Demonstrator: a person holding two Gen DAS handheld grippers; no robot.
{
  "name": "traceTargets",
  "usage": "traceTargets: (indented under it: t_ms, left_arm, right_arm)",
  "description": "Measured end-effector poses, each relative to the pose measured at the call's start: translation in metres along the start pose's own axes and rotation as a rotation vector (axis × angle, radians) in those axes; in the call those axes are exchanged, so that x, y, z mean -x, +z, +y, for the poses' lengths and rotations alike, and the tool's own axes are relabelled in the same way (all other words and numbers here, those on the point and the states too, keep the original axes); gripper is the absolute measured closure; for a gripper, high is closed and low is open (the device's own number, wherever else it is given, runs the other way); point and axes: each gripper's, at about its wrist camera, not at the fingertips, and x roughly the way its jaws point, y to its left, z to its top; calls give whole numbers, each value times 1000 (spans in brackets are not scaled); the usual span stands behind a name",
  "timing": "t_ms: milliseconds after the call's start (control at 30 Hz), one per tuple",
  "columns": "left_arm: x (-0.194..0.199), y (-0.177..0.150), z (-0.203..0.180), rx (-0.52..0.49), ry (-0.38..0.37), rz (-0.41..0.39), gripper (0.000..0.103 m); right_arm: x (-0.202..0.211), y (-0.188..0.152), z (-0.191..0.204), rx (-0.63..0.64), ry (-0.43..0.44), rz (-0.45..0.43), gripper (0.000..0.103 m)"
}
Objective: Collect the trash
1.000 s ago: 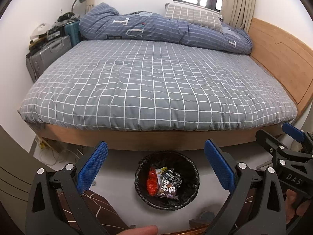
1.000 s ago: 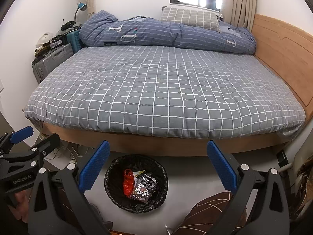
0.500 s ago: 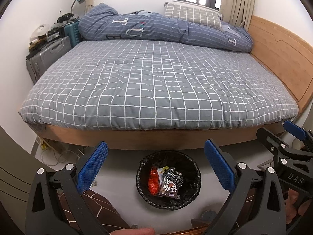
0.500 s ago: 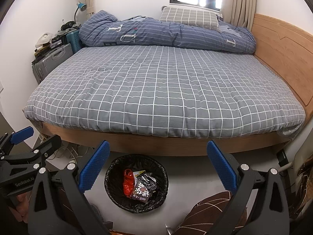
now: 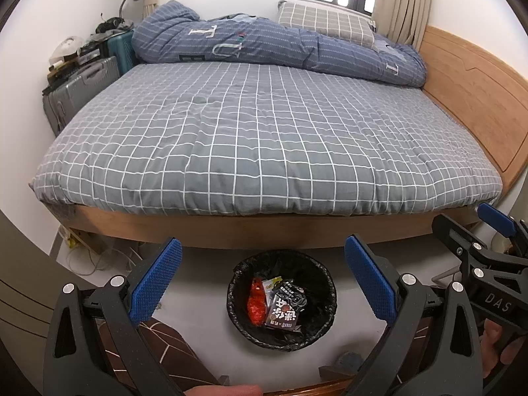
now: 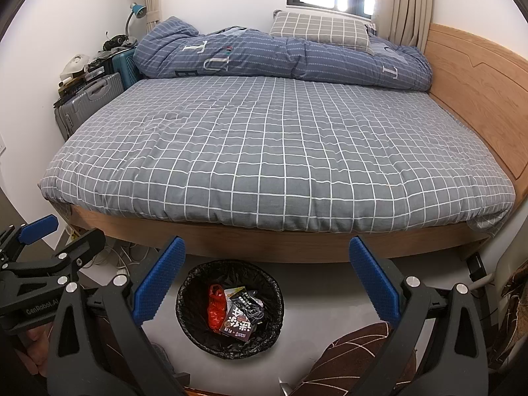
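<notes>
A round bin with a black liner (image 5: 316,280) stands on the floor by the bed's near edge, also in the right wrist view (image 6: 194,316). Inside lie a red wrapper (image 5: 256,303), a dark snack packet (image 5: 284,310) and a small light wrapper. My left gripper (image 5: 262,280) is open and empty, held above the bin. My right gripper (image 6: 265,282) is open and empty, above and a little right of the bin. Each gripper shows at the other view's edge, the right one (image 5: 495,227) and the left one (image 6: 36,234).
A wide bed with a grey checked cover (image 5: 264,138) fills the view, with a blue duvet (image 5: 280,49) and pillow at the far side and a wooden headboard (image 5: 478,99) at right. Suitcases (image 5: 79,92) stand at far left. Cables (image 5: 92,257) lie on the floor by the bed.
Both grippers stay open and nearly still. The left wrist view has shifted slightly, so the bin sits a touch further right and lower in it.
</notes>
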Motion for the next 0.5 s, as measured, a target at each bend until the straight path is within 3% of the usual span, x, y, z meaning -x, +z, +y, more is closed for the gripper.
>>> traceTargets:
  t_ms: [500]
  left_arm:
    - [-3, -2, 0, -5, 7, 12, 6]
  right_arm:
    - [0, 0, -1, 0, -1, 0, 8]
